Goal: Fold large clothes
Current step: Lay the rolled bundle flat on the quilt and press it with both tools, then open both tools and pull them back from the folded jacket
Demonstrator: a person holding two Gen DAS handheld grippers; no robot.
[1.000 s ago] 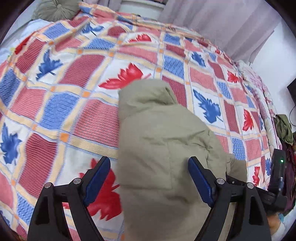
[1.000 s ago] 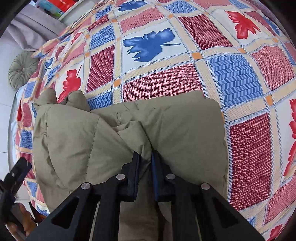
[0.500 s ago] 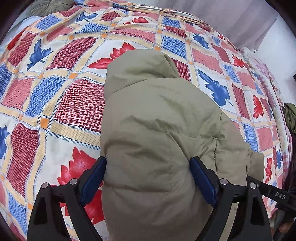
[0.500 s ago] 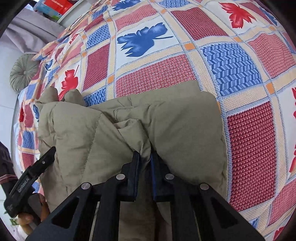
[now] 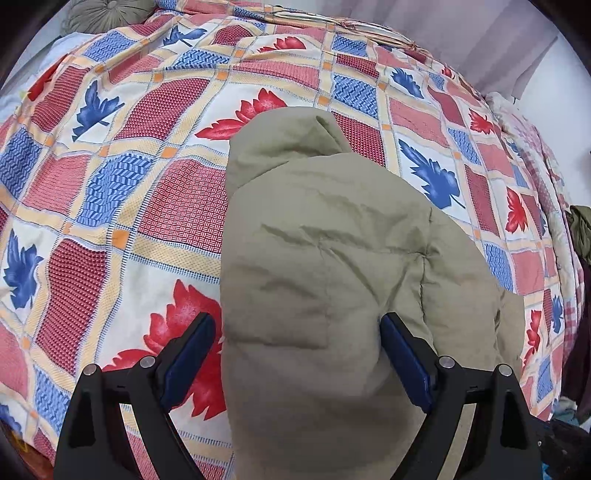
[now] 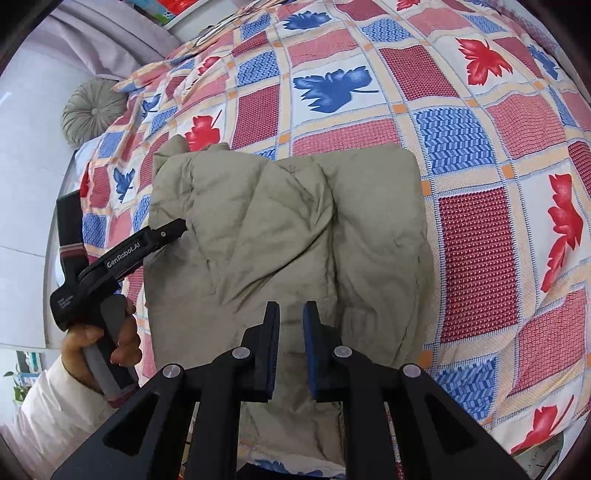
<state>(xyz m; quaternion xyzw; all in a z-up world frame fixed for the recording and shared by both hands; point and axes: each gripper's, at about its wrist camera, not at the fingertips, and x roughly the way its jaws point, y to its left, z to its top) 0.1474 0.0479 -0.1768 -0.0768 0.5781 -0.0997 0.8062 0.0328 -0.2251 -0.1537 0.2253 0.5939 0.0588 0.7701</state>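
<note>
In the left wrist view, the left gripper (image 5: 299, 354) has its two blue-padded black jaws spread wide on either side of a thick fold of the puffy olive-green quilted jacket (image 5: 332, 266); the right pad touches the fabric, the left pad stands just beside its edge, and the pads do not squeeze it. The jacket lies folded into a bulky bundle on the bed, atop a checked bedspread (image 5: 129, 184) printed with red and blue leaves, red woven squares and pale orange bands. A round pleated grey-green cushion (image 5: 107, 14) sits at the bed's far end, and pale lilac curtains (image 5: 461, 33) hang behind it. In the right wrist view, the right gripper (image 6: 291, 343) hovers above the jacket (image 6: 280, 229) with its jaws nearly closed, a narrow gap between the pads and nothing caught in it. The jacket lies as a rumpled rectangle across the bedspread (image 6: 480, 229), its near edge reaching the side of the bed. At the left, the left gripper (image 6: 170, 230), held by a hand (image 6: 99, 347) in a white sleeve (image 6: 40, 417), has its tip against the jacket's left edge. The round cushion (image 6: 92, 110) lies at the upper left.
</note>
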